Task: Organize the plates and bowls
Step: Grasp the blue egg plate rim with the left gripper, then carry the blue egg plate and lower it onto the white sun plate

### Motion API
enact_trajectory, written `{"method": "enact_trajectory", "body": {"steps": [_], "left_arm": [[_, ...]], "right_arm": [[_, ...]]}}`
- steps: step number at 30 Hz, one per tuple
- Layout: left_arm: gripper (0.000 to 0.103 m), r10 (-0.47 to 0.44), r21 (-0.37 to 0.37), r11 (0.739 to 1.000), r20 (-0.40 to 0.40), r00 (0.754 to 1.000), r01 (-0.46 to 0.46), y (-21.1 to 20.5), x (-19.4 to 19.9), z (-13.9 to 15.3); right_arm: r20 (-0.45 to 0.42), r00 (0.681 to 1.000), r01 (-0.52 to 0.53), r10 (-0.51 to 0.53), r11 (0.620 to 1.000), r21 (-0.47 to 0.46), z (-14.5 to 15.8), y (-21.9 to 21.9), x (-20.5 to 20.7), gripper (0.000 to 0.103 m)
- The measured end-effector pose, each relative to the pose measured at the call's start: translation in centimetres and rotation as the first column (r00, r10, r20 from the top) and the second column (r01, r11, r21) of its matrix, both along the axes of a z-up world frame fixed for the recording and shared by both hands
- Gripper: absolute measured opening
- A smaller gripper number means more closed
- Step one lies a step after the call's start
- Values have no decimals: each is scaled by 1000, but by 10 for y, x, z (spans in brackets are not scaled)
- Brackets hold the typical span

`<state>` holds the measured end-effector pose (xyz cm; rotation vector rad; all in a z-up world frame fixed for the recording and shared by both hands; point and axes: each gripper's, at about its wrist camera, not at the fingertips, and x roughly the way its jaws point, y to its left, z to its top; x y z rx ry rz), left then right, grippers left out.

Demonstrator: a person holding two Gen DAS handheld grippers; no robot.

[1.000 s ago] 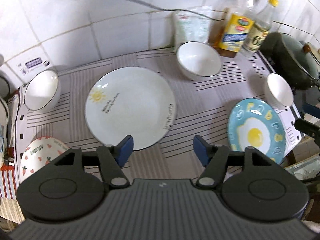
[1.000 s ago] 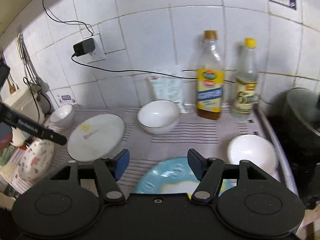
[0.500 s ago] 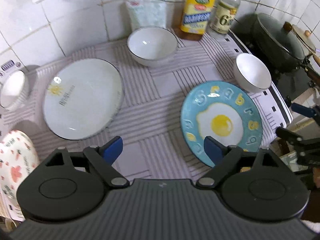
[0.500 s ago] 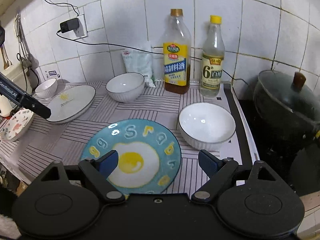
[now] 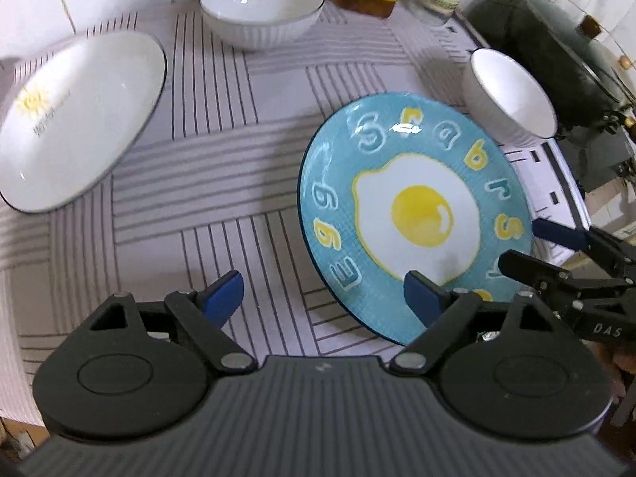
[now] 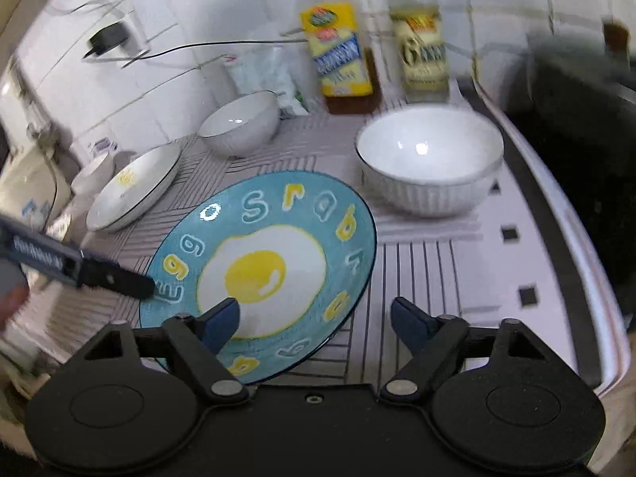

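Left tool (image 5: 321, 294) is sitting at the bottom of the left wrist view with its blue-tipped fingers spread wide, gripping nothing; the right finger is lying over the near rim of the blue egg plate (image 5: 417, 214), which is resting flat on the striped surface (image 5: 206, 183) at center right. Nothing is lying on that plate. Right tool (image 5: 556, 250) is showing at the right edge, just beside the plate's rim. A white sun plate (image 5: 79, 119) is sitting bare at the upper left. One white bowl (image 5: 262, 4) is standing empty at top center, and a second white bowl (image 5: 512, 95) is standing empty at upper right, next to a dark lidded pot (image 5: 556, 39).

Right tool (image 6: 316, 318) is filling the bottom of the right wrist view, fingers wide apart and empty, its left finger hanging over the blue egg plate (image 6: 262, 270) at center. Left tool (image 6: 119, 278) is reaching in from the left edge, its tip at the plate's rim. An empty white bowl (image 6: 429, 159) is sitting just beyond the plate at upper right. Another empty bowl (image 6: 238, 127) and the sun plate (image 6: 133, 187) are lying toward the left. Two bottles (image 6: 342, 51) are standing against the tiled wall at the top, blurred.
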<state>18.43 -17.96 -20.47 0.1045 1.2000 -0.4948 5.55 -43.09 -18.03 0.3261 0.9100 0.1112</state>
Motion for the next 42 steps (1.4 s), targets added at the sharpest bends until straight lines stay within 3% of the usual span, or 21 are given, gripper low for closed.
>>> {"method": "enact_trajectory", "body": {"steps": [2,4,7,11,16,22,29,42], "left_arm": [[85,30,-8,1000,-17,999,-30,-1,4,-8],[81,40,-19,999,-24,999,-40,-2,8,-13],[62,43,-30,999,-47,998,-45,-4,13,-18],[47,39,-64,997,-53,998,-42,-4,14,-18],[27,32,-83,996,-44,999,-36,-6,11,-19],[25,50,-72,996,-45,998,-54,-9,12,-19],[25,37,-81,996,-59,998,-41,-3,14,-10],[26,51,-77,996,32,998,-48,26,-20,37]], "right_arm": [[-17,1000,25,-24,999,32,-5,-1,2,70],[-27,999,40,-39,998,56,-9,-1,4,66],[-30,997,74,-72,993,95,-14,-4,6,58],[-45,993,115,-110,983,141,-18,-10,10,36],[-44,989,144,-139,980,138,-23,-14,8,19],[-45,987,160,-154,975,157,-25,-17,9,18],[-34,997,75,-71,989,127,-9,-12,12,19],[18,998,-63,62,990,129,37,5,6,20]]}}
